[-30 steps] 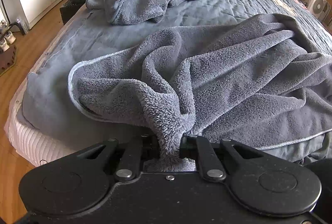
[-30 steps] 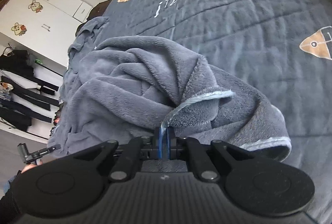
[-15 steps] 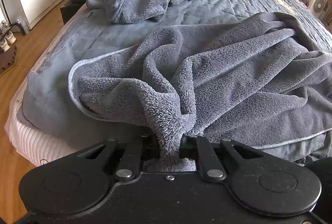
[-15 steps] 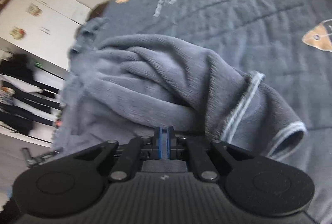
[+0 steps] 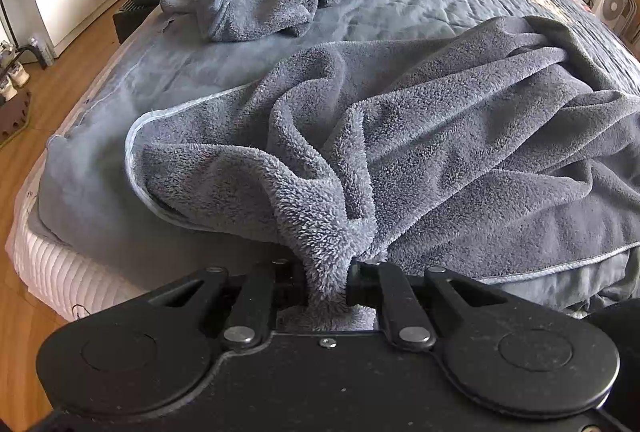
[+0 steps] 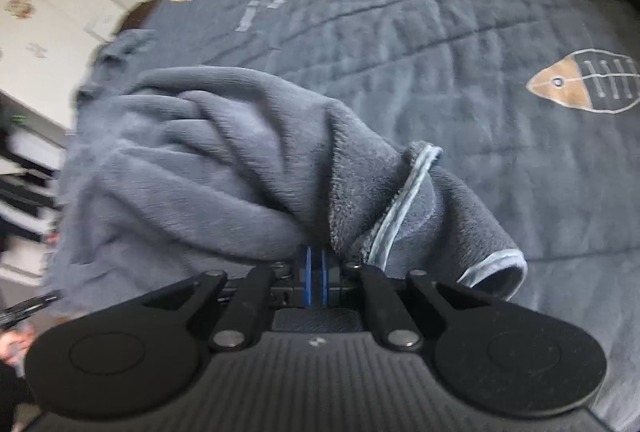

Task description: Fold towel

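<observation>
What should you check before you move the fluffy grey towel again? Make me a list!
1. Left gripper has the towel: ok, a thick bunch sits pinched between its jaws.
2. Right gripper has the towel: cannot tell, its jaws are shut and the cloth bunches right at the tips, but no fold shows between the blue pads.
3. Towel spread flat: not ok, it is crumpled in folds.
4. Pale trimmed edge found: ok, it curls just right of the right gripper.
5. Room on the bed: ok beyond the towel.
6. Second grey towel apart: ok, it lies farther up the bed.
</observation>
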